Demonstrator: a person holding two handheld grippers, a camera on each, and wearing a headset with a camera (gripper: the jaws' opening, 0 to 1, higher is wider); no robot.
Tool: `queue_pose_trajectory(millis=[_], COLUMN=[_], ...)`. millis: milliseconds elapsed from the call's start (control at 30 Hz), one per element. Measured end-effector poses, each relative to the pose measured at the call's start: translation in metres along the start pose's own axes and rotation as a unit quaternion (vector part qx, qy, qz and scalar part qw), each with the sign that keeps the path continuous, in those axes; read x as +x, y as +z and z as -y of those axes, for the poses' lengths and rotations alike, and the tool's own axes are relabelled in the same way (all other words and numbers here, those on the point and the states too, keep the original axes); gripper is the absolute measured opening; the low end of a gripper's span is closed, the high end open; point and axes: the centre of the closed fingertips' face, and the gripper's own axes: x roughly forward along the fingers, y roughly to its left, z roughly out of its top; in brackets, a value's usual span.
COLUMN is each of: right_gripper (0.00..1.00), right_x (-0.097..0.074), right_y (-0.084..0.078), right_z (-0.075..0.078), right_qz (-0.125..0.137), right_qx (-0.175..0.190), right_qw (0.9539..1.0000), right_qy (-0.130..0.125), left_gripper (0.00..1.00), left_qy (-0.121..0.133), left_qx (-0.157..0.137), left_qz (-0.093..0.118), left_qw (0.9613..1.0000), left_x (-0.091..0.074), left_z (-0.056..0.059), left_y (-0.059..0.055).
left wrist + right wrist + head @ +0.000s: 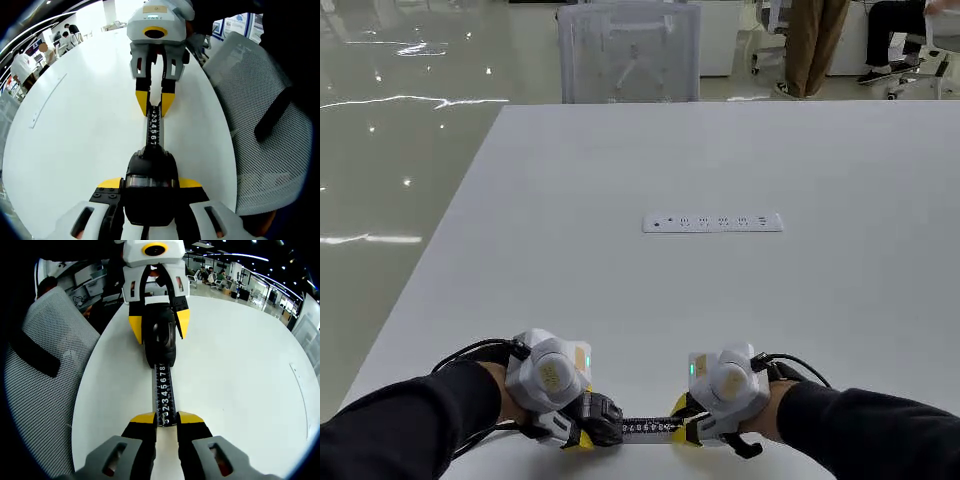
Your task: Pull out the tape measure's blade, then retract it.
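1. the tape measure, a black case, sits at the near edge of the white desk, about midway along that edge.
2. the left hand-held gripper is clamped on the case. in the left gripper view its yellow-tipped jaws press against the case's two sides.
3. the blade is drawn out a short way from the case. it runs straight along the near edge towards the desk's right side, and a row of printed numerals shows on it.
4. the right hand-held gripper is pinched together on the blade's free end, with its yellow tips meeting on either side of the strip.
5. the two hand-held grippers face each other nose to nose, near one another. the exposed stretch of blade is the only thing between them.
6. the blade lies low over the desk. whether it touches the surface cannot be told.
7. in the head view a dark sleeve reaches in from each near corner to the back of each hand-held gripper.
8. a white power strip lies flat near the middle of the desk, well apart from the tape measure.
9. a mesh-backed chair stands just beyond the far edge.
10. in the gripper views a grey mesh seat back sits close beside the near edge, with a dark strap across it.
11. past the far right corner, the legs of two people show on the glossy floor.
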Motion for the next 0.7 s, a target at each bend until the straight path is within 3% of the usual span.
queue_pose_trajectory(millis=[700], right_gripper=[0.11], right_x=[-0.021], right_y=[-0.029], right_z=[0.0], right_qz=[-0.014], right_qx=[0.02], right_qw=[0.9997], right_qy=[-0.008], left_gripper=[0.35], left_qy=[0.005], left_qx=[-0.001], left_qz=[-0.007], left_qw=[1.0], left_x=[0.001], left_z=[0.0], left_y=[-0.001])
